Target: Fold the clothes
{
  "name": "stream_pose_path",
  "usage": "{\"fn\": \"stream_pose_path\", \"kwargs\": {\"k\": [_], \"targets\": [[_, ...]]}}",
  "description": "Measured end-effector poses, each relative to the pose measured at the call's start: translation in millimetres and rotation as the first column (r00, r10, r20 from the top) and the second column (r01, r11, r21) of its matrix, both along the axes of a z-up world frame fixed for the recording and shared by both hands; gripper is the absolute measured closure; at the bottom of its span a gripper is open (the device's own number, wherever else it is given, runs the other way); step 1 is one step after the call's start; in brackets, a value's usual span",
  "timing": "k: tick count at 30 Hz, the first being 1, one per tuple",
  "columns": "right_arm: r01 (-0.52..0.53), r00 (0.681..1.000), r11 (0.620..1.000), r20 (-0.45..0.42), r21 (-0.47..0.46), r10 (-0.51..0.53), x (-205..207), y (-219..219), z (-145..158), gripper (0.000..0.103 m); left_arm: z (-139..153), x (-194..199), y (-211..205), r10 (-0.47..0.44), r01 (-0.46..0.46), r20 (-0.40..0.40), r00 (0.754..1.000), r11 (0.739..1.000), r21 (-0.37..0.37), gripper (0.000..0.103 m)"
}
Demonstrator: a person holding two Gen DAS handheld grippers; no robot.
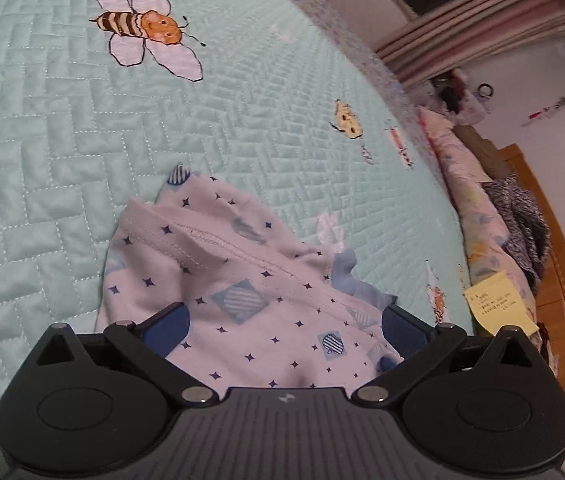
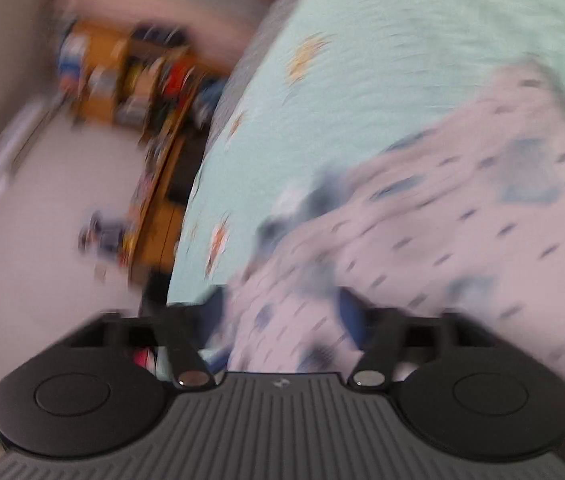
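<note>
Left wrist view was sharp. The left gripper [image 1: 284, 326] had its jaws spread wide apart, blue pads at approx 9 and 3 o'clock of the lower frame, w/ the garment [image 1: 238, 292] lying between them but not pinched; cloth sat loose, neither pad pressing on it. The garment was pale lilac w/ small dark stars and striped blue patches, crumpled, a stitched hem ridge running diagonally from 10 toward 4 o'clock. It rested on the bed's mint quilted bedspread [image 1: 42, 152], near the frame's lower centre. A bee print [image 1: 148, 30] sat at 11 o'clock, well apart from the garment. A yellow note [image 1: 498, 306] showed at 3 o'clock by the wooden bed frame [image 1: 562, 272]; its writing was too small to read.

Right wrist view was heavily motion-blurred (edges smeared throughout). The right gripper [image 2: 282, 312] had its jaws much closer together, the same garment [image 2: 462, 200] bunched between them; whether the pads actually pressed the cloth couldn't be told through the blur. Fingers were mostly hidden by fabric. The garment spread toward 2 o'clock over the bedspread [image 2: 362, 40]. At 10 o'clock, a wooden shelf [image 2: 122, 76] held colourful items, unidentifiable.
</note>
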State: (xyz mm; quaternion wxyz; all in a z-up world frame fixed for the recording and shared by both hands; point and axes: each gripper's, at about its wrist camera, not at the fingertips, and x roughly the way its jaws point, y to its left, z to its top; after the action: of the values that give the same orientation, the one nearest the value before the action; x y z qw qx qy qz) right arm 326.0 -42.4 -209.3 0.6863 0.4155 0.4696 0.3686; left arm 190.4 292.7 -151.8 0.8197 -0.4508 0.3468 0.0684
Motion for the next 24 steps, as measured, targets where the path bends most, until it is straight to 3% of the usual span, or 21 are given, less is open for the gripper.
{"fn": "stream_pose_path", "kwargs": {"k": [1,2,5,8,11,13,15,16,19,21,24], "targets": [[0.053,0.998,0.998,-0.02,0.034,-0.052,3,-6,-1,0.057,2,1,-1,-0.002,0.003,-0.01,1.0,1.0,0.003,0.001],[0.086,0.996,0.995,-0.021,0.054,-0.085,3,-10,2,0.048,3,2,-2,-0.01,0.01,-0.016,1.0,1.0,0.015,0.001],[0.075,0.994,0.997,0.081,0.021,-0.076,-14,-17,24,0.031,6,2,-8,-0.021,0.023,-0.038,0.999,0.999,0.049,0.001],[0.052,0.988,0.998,0.149,-0.02,-0.048,-44,-29,41,0.031,21,-1,-32,-0.026,0.036,-0.073,0.997,0.99,0.138,0.001],[0.049,0.984,0.996,0.173,-0.07,-0.036,-66,-35,51,0.031,34,-3,-67,-0.119,0.142,-0.099,0.988,0.954,0.265,0.001],[0.042,0.982,0.994,0.187,-0.101,-0.022,-80,-41,52,0.03,31,-2,-86,-0.179,0.213,-0.136,0.974,0.928,0.307,0.001],[0.034,0.989,0.996,0.145,-0.078,-0.023,-88,-44,45,0.022,17,5,-92,-0.219,0.267,-0.186,0.958,0.918,0.294,0.001],[0.037,0.996,0.999,0.083,-0.035,-0.034,-86,-37,36,0.014,8,7,-93,-0.231,0.285,-0.209,0.95,0.916,0.283,0.001],[0.088,0.993,0.992,-0.087,0.095,-0.08,-88,-44,5,0.013,1,6,-97,-0.256,0.316,-0.228,0.939,0.903,0.29,0.001],[0.119,0.99,0.982,-0.095,0.148,-0.106,-91,-49,0,0.013,2,8,-98,-0.261,0.328,-0.245,0.934,0.898,0.293,0.001],[0.19,0.975,0.962,-0.153,0.197,-0.161,-89,-53,-8,0.013,2,6,-95,-0.24,0.303,-0.238,0.941,0.91,0.282,0.001]]}}
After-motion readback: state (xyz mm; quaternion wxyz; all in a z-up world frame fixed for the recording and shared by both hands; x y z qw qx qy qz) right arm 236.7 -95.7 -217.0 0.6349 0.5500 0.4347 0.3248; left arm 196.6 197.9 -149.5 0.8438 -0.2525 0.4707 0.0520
